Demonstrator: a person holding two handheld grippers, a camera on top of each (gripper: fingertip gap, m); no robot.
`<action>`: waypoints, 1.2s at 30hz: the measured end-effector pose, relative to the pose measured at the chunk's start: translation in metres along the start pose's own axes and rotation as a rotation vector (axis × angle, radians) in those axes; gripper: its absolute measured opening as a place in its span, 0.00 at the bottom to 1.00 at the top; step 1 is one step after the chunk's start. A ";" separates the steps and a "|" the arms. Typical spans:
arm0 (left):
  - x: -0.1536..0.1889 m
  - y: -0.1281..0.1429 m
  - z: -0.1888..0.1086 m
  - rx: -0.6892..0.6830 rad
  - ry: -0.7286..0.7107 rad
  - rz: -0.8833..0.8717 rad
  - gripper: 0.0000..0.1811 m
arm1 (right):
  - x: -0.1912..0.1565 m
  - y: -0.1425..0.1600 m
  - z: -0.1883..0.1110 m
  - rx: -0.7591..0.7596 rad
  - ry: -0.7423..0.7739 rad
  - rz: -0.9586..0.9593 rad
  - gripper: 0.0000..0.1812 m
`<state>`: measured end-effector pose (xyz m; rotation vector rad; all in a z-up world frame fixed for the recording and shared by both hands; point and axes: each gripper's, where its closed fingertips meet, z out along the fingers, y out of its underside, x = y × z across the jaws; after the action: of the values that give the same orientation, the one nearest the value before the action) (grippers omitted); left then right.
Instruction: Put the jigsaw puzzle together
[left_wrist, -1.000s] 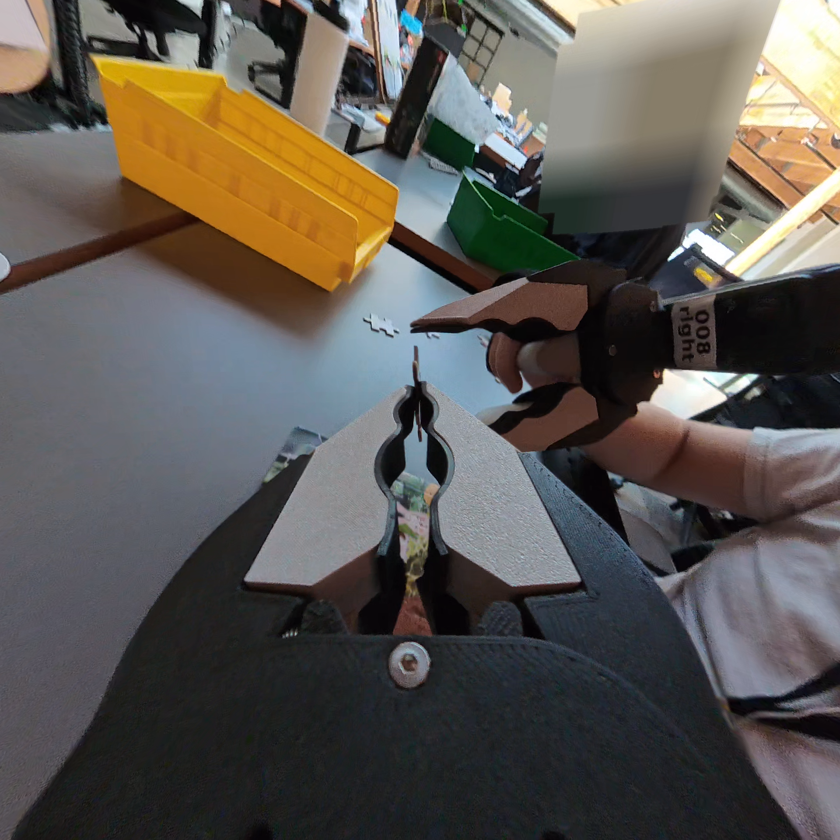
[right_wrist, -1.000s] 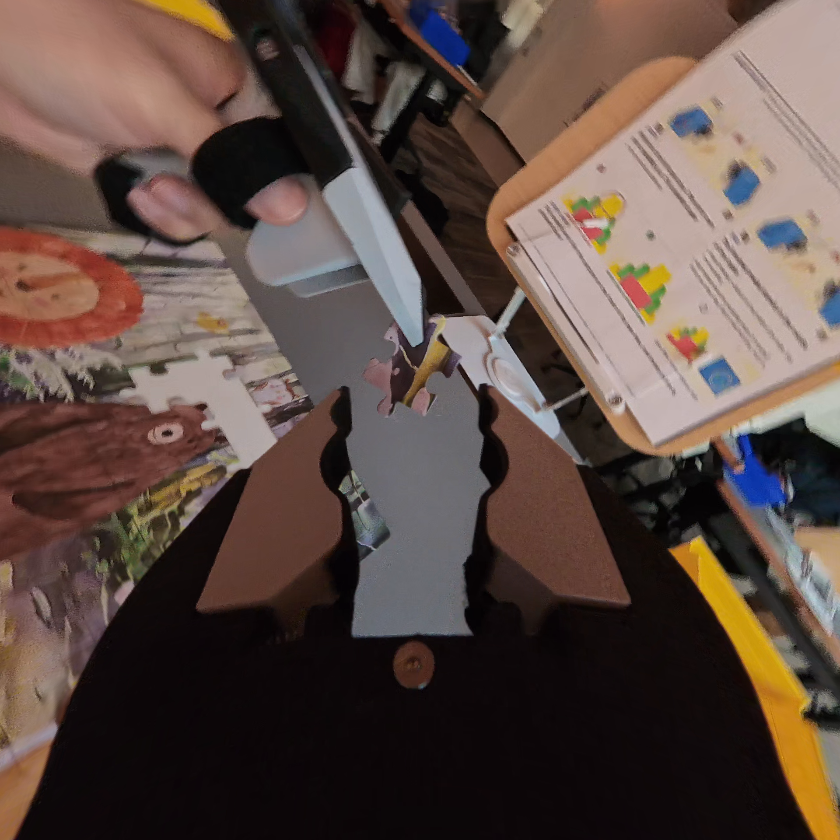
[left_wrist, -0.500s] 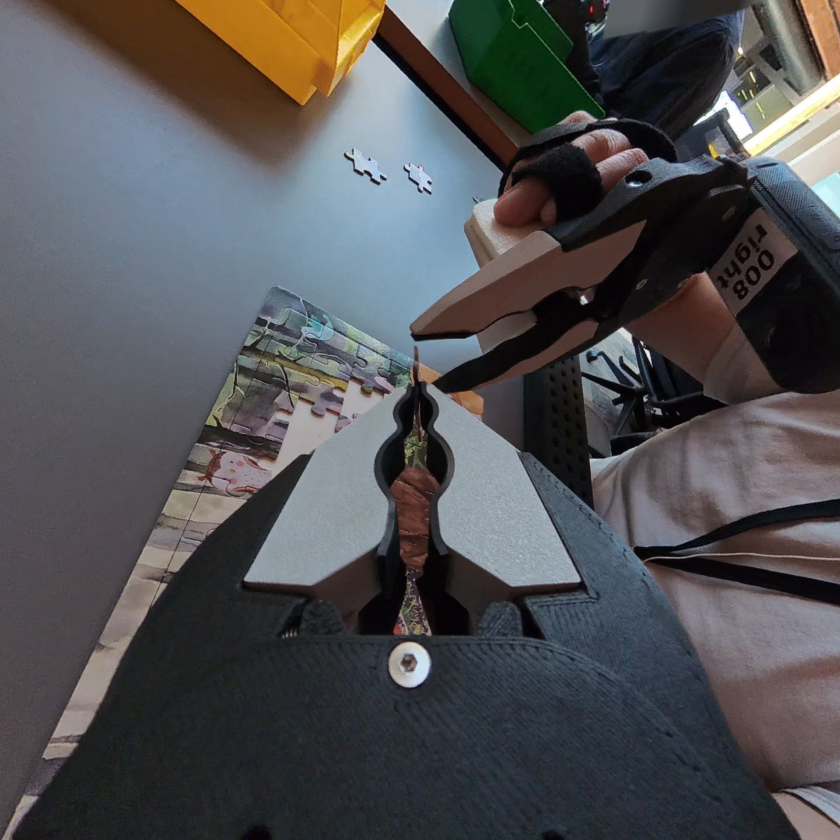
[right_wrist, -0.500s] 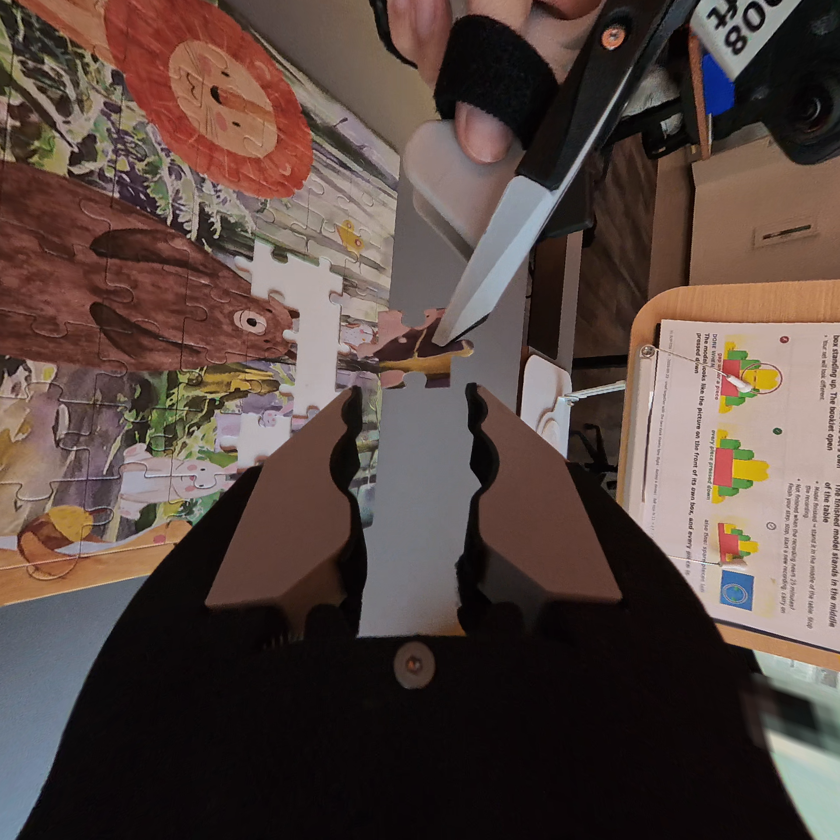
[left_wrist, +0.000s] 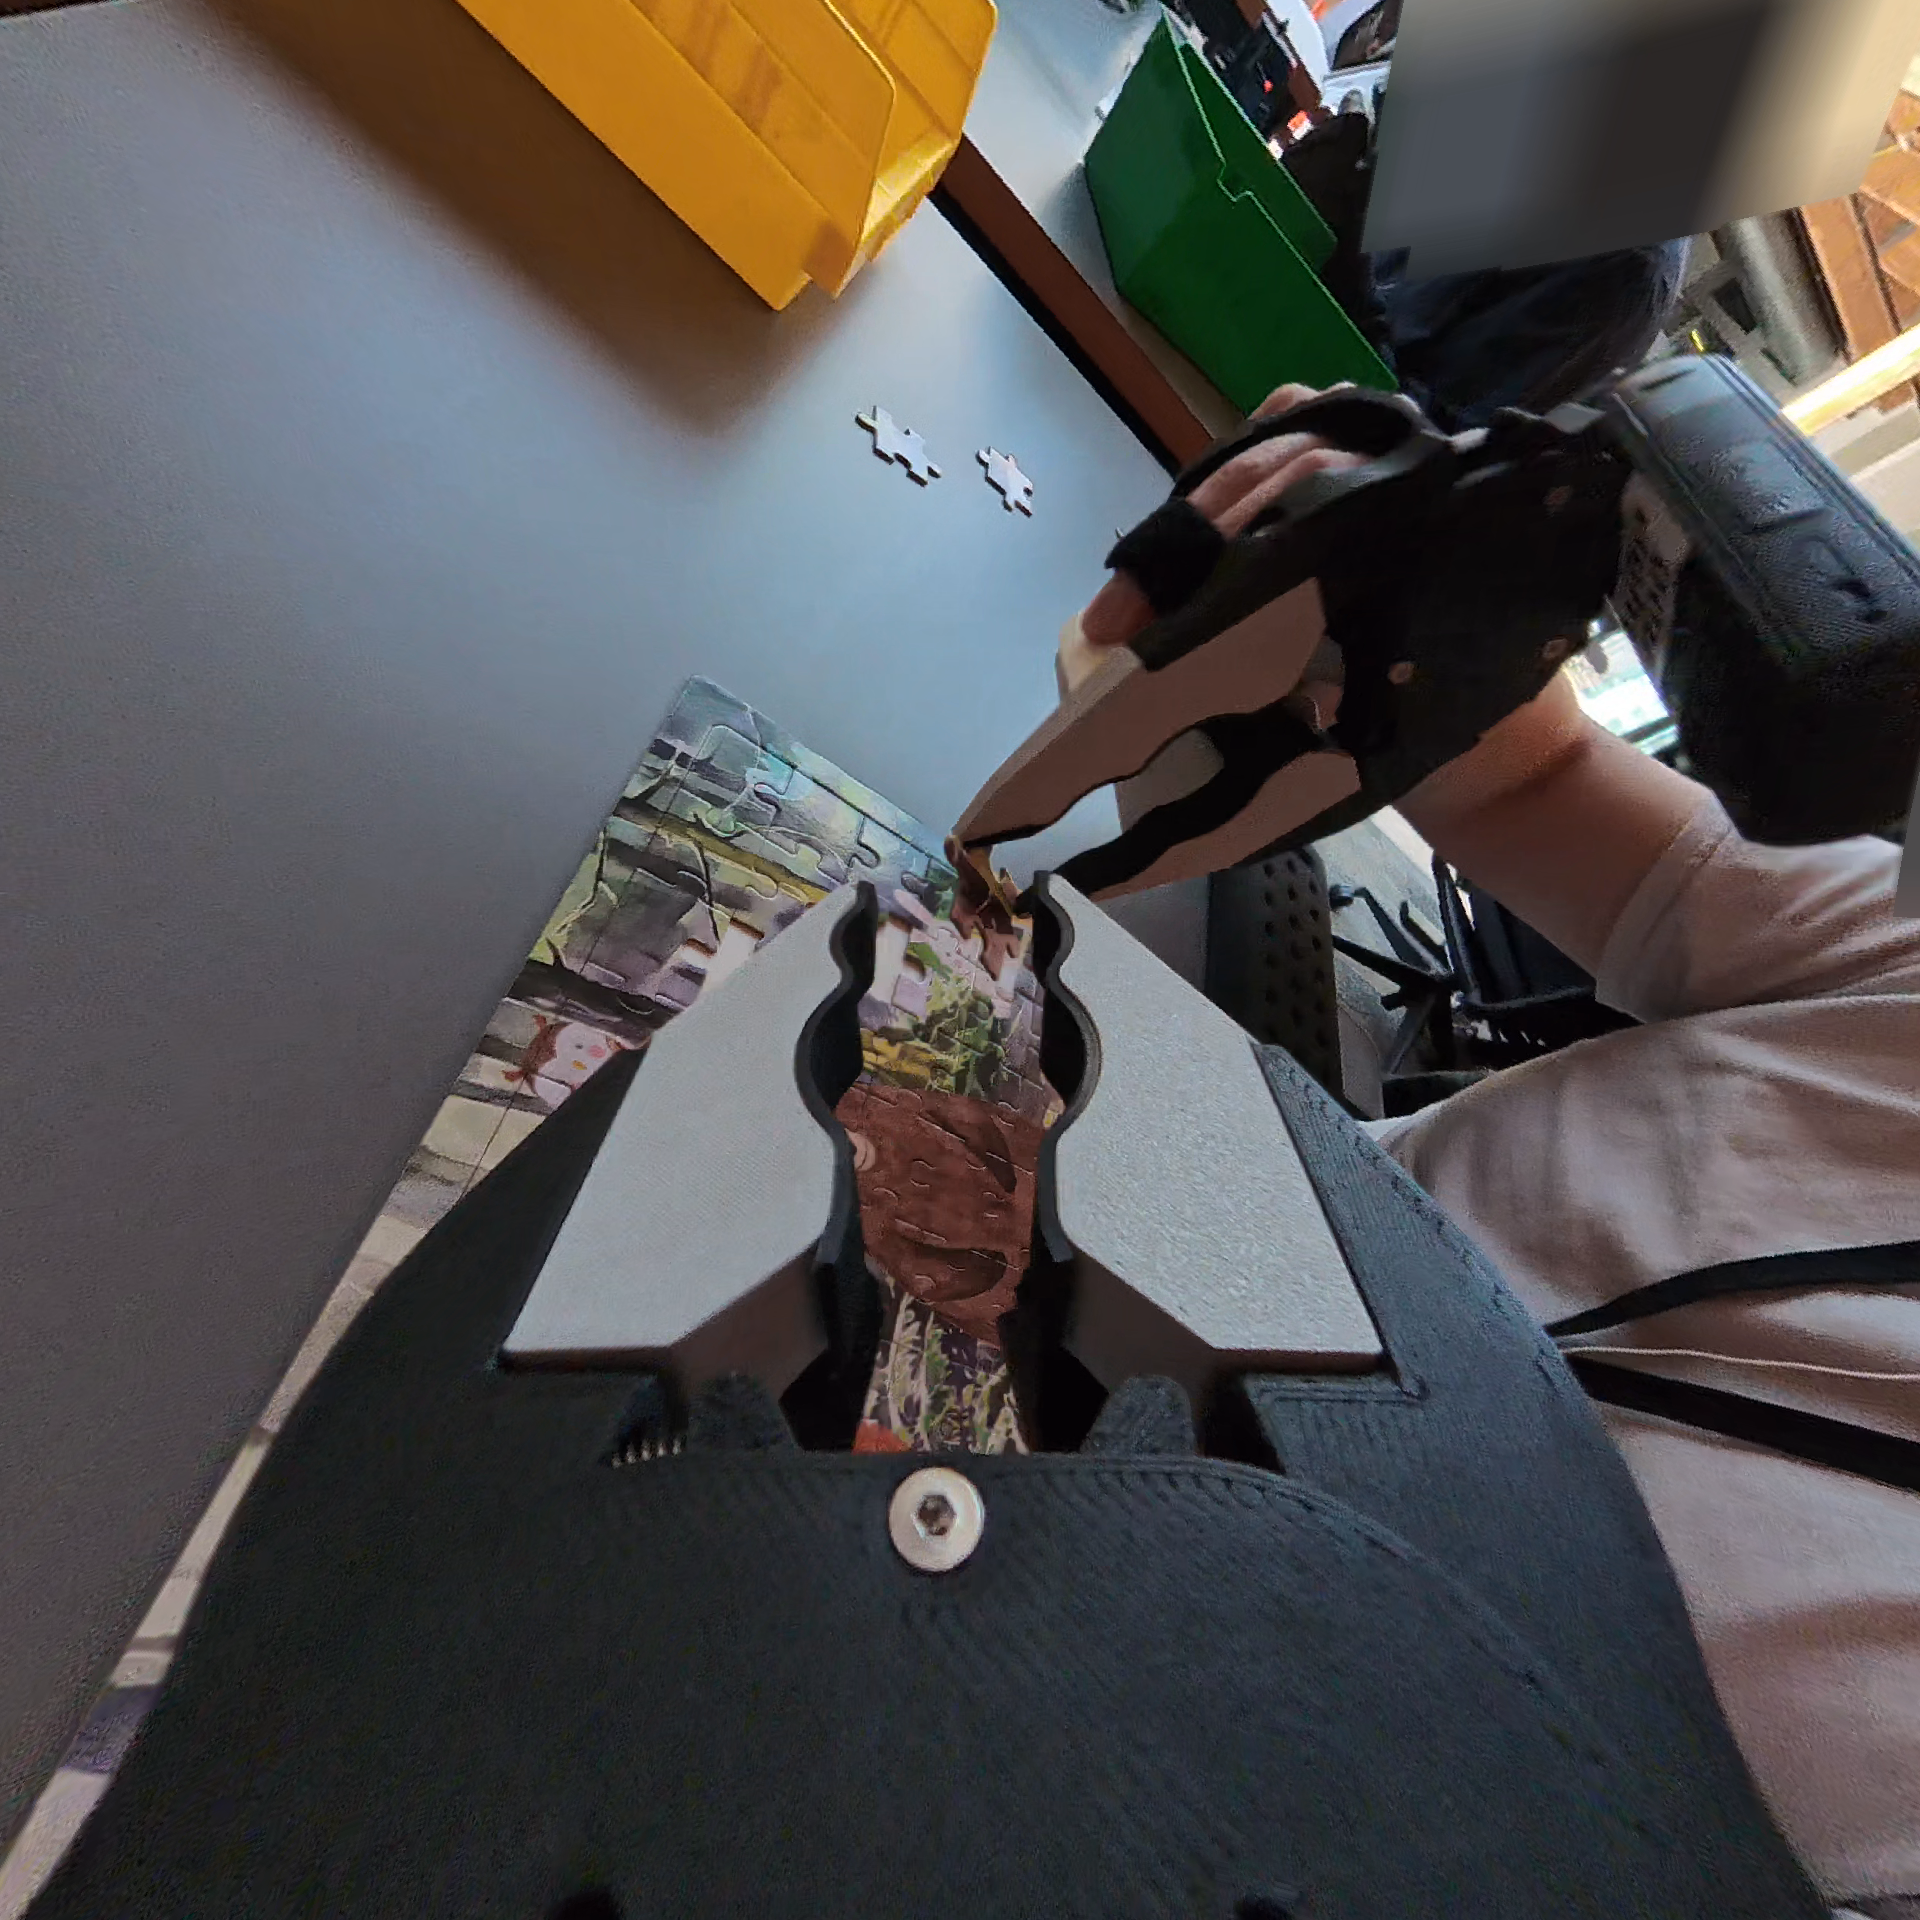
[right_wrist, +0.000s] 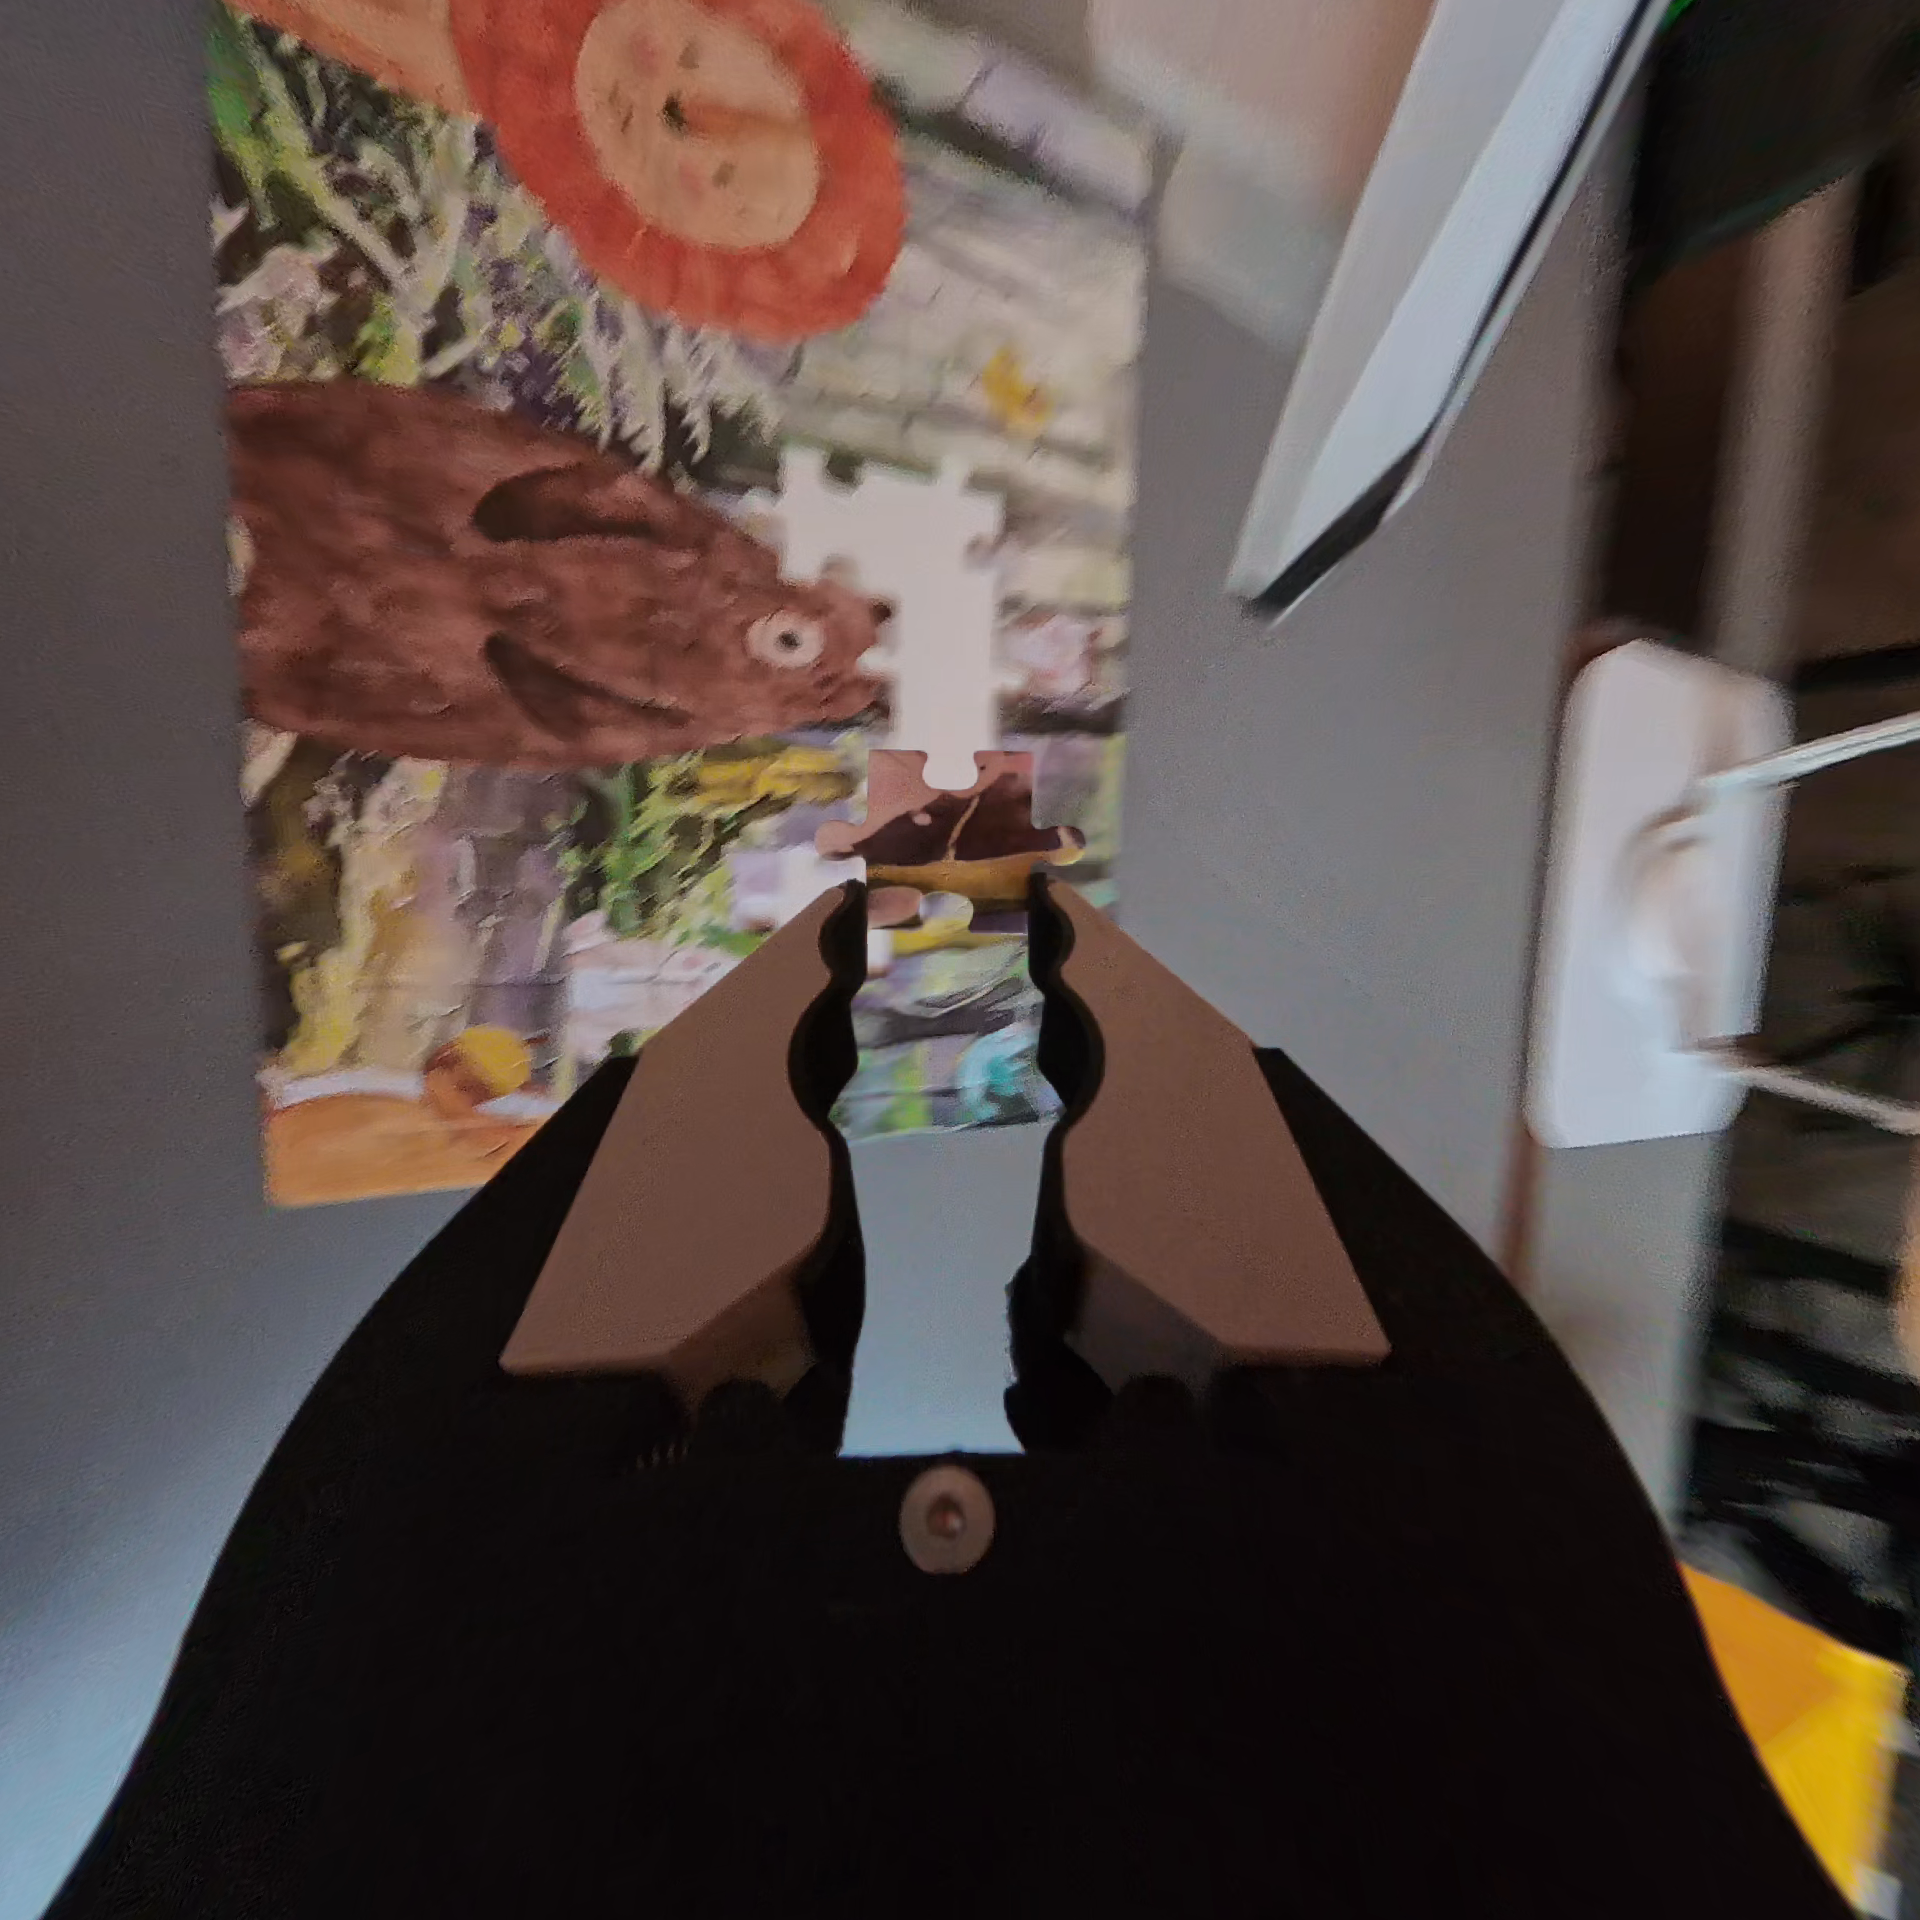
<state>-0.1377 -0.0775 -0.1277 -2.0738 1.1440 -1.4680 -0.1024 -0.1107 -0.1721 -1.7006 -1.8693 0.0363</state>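
Observation:
The jigsaw puzzle (right_wrist: 520, 582), with a lion and a brown bear, lies mostly put together on the grey table (left_wrist: 312, 623). It has a white gap (right_wrist: 914, 582) by the bear's nose. My right gripper (right_wrist: 948, 885) is shut on a loose brown and yellow puzzle piece (right_wrist: 956, 831), held just below that gap. In the left wrist view the right gripper (left_wrist: 995, 864) holds the piece (left_wrist: 982, 888) right in front of my left gripper (left_wrist: 951, 891). The left gripper is open and empty over the puzzle (left_wrist: 727, 831). One of its fingers (right_wrist: 1351, 416) shows at the upper right of the right wrist view.
Two loose pieces (left_wrist: 899, 447) (left_wrist: 1006, 480) lie face down on the table beyond the puzzle. A yellow bin (left_wrist: 727, 135) and a green bin (left_wrist: 1216, 239) stand at the far side. A white block (right_wrist: 1652, 894) sits by the table's edge. The person's arm (left_wrist: 1662, 935) is at the right. The white block (right_wrist: 1652, 894) is about equally far from each gripper, around 35 cm.
The left gripper was shut on the piece and has opened. The right gripper was open and has closed on the piece. Both have come down over the puzzle.

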 end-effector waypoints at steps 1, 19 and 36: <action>-0.002 0.000 -0.002 0.003 -0.008 -0.004 0.14 | -0.008 0.011 0.005 -0.031 -0.087 0.057 0.16; -0.008 0.012 0.006 -0.056 0.017 -0.086 0.00 | -0.031 0.043 0.043 -0.224 -0.343 0.147 0.16; -0.008 0.012 0.007 -0.054 0.022 -0.085 0.00 | -0.033 0.048 0.047 -0.230 -0.362 0.153 0.17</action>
<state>-0.1377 -0.0795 -0.1433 -2.1721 1.1291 -1.5183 -0.0806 -0.1149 -0.2437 -2.1077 -2.0583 0.2102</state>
